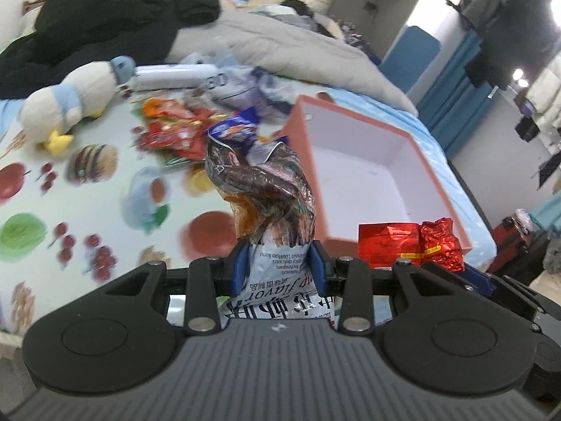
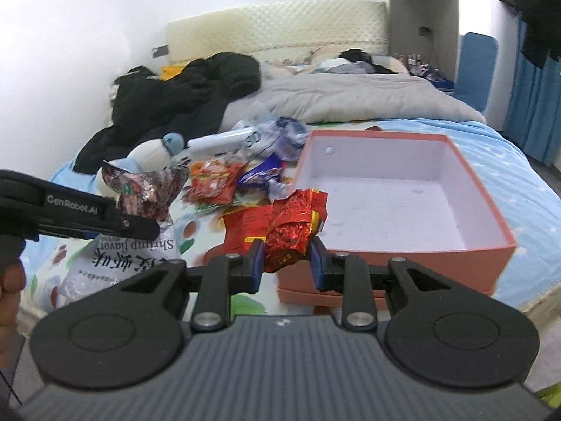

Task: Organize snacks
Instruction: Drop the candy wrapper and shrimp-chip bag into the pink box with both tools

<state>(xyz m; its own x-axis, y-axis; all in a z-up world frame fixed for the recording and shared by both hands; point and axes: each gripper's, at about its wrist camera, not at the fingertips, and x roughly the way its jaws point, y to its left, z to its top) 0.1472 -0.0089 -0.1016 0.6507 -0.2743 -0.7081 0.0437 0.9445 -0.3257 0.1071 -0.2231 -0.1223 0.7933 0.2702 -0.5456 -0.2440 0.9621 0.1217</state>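
Note:
My left gripper (image 1: 277, 263) is shut on a shrimp-flavour snack bag (image 1: 270, 189), white at the base with a crumpled dark foil top, held up above the bed. In the right wrist view that bag (image 2: 140, 217) and the left gripper (image 2: 154, 226) show at the left. My right gripper (image 2: 285, 261) is shut on a red foil snack packet (image 2: 291, 224), also visible at the left wrist view's lower right as the red packet (image 1: 410, 245). An open salmon box (image 2: 396, 263) with a white inside lies just ahead. A pile of loose snacks (image 2: 224, 182) sits left of it.
A plush toy (image 1: 70, 101) and a white tube (image 1: 171, 77) lie beyond the snack pile on the fruit-print sheet (image 1: 70, 210). Black clothing (image 2: 182, 94) and a grey duvet (image 2: 350, 98) cover the far bed. The bed's right edge (image 2: 540, 182) drops to the floor.

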